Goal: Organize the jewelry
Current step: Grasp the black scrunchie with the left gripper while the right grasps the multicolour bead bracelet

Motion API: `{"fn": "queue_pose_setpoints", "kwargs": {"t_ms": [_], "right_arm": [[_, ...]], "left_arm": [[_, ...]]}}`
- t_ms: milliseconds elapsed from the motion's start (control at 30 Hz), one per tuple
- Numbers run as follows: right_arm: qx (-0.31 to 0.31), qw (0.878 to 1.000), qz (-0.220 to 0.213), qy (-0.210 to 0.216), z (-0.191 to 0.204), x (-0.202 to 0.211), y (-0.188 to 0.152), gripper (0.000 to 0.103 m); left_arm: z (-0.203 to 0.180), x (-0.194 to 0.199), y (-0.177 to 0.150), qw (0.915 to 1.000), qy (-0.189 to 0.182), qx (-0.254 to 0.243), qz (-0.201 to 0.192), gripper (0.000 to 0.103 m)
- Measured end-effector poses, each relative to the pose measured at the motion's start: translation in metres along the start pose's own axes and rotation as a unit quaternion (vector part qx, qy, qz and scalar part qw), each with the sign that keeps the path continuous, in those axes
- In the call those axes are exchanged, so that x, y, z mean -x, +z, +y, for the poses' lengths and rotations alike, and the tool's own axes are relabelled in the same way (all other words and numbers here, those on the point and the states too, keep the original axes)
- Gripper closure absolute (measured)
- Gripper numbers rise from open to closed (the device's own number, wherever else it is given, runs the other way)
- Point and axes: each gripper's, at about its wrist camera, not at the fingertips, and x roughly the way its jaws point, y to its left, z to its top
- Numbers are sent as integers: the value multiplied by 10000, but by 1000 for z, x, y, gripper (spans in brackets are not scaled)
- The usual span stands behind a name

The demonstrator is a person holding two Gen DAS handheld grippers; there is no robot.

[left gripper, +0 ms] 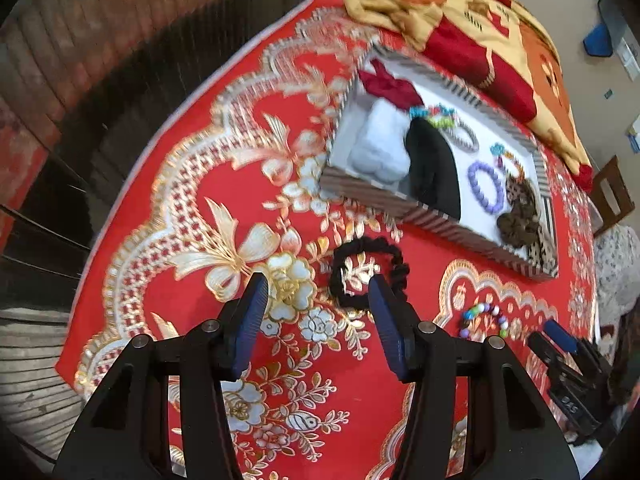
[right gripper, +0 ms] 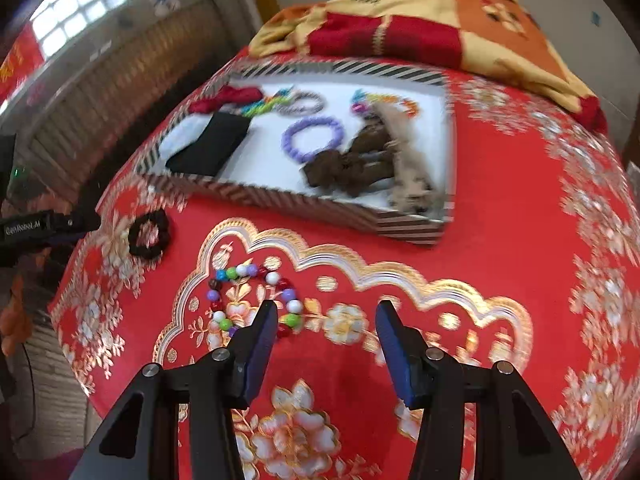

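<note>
- Two grippers hang over a round table spread with a red cloth (left gripper: pixel 192 184) worked in gold and white flowers; it fills the middle of both views.
- Left gripper (left gripper: pixel 318 294), at the bottom of its own view, has its blue pads apart with nothing between them; a black scrunchie (left gripper: pixel 366 272) lies on the cloth just beyond its tips.
- Right gripper (right gripper: pixel 326 322), low in its view, also stands apart and empty; a bracelet of mixed coloured beads (right gripper: pixel 256 300) lies on the cloth at its left finger, partly hidden by it.
- Toward the upper centre sits a striped-walled tray (right gripper: pixel 304 200) with a white floor, holding a purple bead bracelet (right gripper: pixel 312 136), brown scrunchies (right gripper: pixel 352 168), a black cloth (right gripper: pixel 212 144), a red piece (right gripper: pixel 228 98) and smaller bright bands.
- Behind the tray, at the top of the frames, a red, yellow and orange blanket (right gripper: pixel 420 20) lies bunched.
- Upper left of the right view shows a bright glass-block window (right gripper: pixel 104 4) above slatted panelling.
- Dark wooden boards (left gripper: pixel 60 160) fill the left side of the left view.
</note>
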Motion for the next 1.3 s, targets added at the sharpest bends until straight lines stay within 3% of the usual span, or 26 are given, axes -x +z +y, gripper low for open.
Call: {"fn": "queue_pose_setpoints", "kwargs": {"t_ms": [267,367,533,600,633,700,767,1300], "right_arm": [[659,9966,231,-443,22,-37,12,57],[669,9968,138,-415,20,-36,16,62],[750,9965,117,-357,20,-34,19,78],[747,9966,141,-333,20,-33,19,92],[736,9967,168,-290,19,-32,19,92],[688,9972,159,-227,19,-31,18,94],[640,9978,75,-180,17,-22,18,94],[734,9940,-779,-233,16,55,47,94]], "left_arm": [[-6,-32,6,9990,83,-328,284,50],[-12,-45,12,9976,311,-552,286,50],[-22,-61,16,9953,446,-791,351,50],[-25,-63,16,9945,443,-921,244,51],[-26,-63,17,9943,443,-951,204,55],[-28,-62,18,9941,411,-997,149,84],[-26,-63,20,9947,239,-965,264,90],[-45,28,29,9941,-325,-944,-423,93]]}}
